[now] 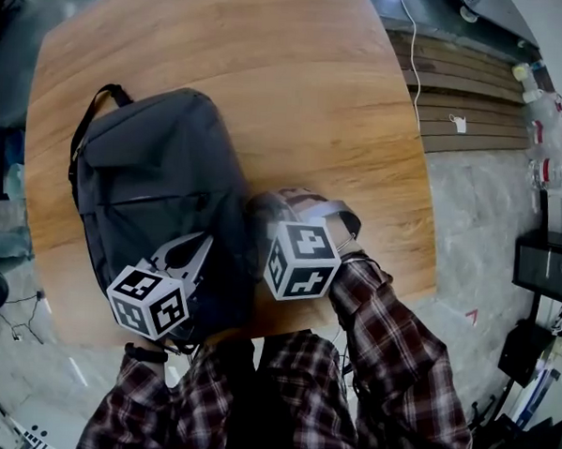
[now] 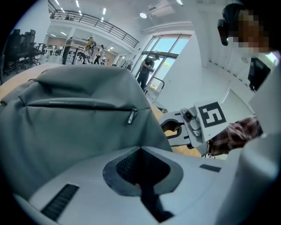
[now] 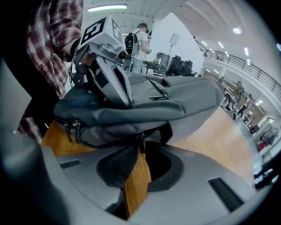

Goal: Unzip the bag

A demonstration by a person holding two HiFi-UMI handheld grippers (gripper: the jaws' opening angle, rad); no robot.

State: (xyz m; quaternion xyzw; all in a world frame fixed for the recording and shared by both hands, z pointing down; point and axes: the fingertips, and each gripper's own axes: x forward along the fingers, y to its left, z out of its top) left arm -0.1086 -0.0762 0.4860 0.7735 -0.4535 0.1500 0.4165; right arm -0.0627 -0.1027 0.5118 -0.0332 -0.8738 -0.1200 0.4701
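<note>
A dark grey backpack lies flat on the wooden table, handle at the far end. My left gripper rests on its near end, jaws closed together on the fabric; in the right gripper view it presses onto the bag's top fold. My right gripper meets the bag's right side. Its fingertips converge on a small black zipper pull hanging from the bag's edge. Two more zipper pulls hang further left. A front-pocket pull lies untouched.
The table's near edge runs just below both grippers, with my plaid sleeves over it. Bare wood stretches beyond and right of the bag. Off the table at right are bottles and a black cabinet on the floor.
</note>
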